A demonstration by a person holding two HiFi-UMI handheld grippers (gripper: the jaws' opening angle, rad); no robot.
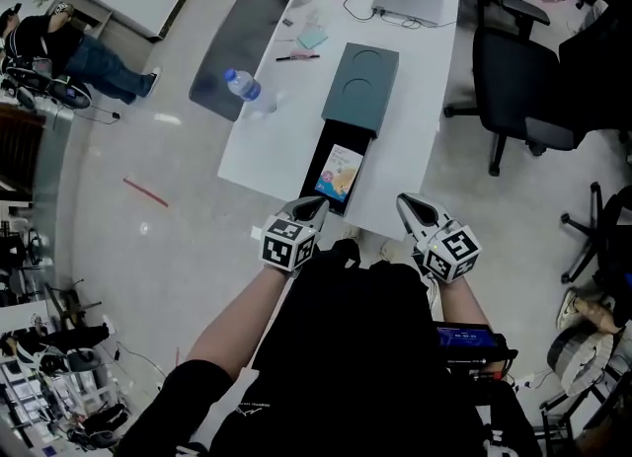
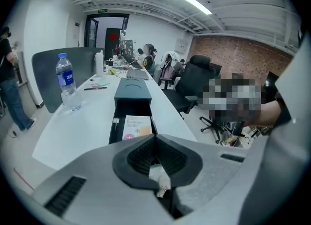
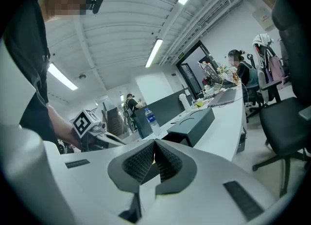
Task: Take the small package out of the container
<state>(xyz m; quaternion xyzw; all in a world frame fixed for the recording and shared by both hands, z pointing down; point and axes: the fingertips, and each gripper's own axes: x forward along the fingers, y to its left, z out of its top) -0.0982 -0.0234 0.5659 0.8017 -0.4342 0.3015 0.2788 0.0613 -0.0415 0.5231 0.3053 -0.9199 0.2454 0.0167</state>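
Left gripper, fingers together, faces open container.

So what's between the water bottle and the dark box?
Mostly bare white table lies between the water bottle and the dark box, plus a pen toward the far end of that gap. The head view shows it best.

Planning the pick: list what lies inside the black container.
One small printed package lies flat in the open end of the container. The grey-green cover hides the far part, so anything under it cannot be seen.
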